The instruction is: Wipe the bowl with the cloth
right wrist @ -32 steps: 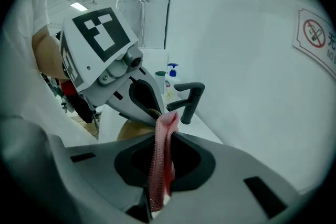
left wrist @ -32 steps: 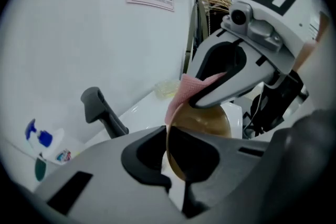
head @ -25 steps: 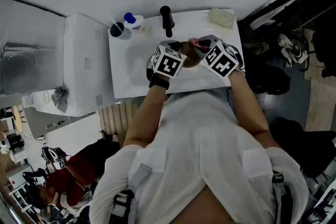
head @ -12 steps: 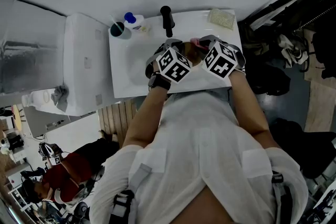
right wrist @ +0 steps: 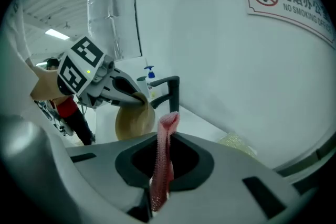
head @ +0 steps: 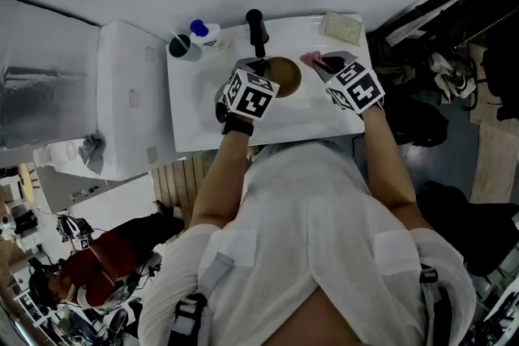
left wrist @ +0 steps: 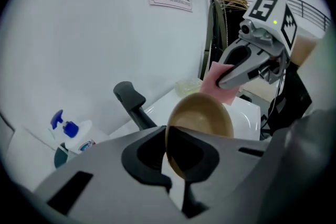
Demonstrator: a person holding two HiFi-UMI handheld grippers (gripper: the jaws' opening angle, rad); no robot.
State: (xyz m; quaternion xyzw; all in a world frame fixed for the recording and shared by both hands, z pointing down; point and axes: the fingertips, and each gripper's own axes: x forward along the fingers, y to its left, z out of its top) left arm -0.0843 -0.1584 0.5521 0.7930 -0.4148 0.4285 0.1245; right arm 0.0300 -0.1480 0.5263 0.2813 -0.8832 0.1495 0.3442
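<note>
- My left gripper (left wrist: 178, 168) is clamped on the rim of the brown bowl (left wrist: 206, 113), which it holds on edge, tilted, out past its jaws.
- My right gripper (right wrist: 161, 178) is closed on the pink cloth (right wrist: 164, 155), whose folded end sticks up beyond its jaws.
- The cloth is to the right of the bowl, near it; the right gripper view shows a gap between them.
- Beyond both grippers stands the black faucet (head: 257, 28), over the white sink (head: 199, 113).
- Left of the faucet is a blue-capped spray bottle (head: 203, 30).
</note>
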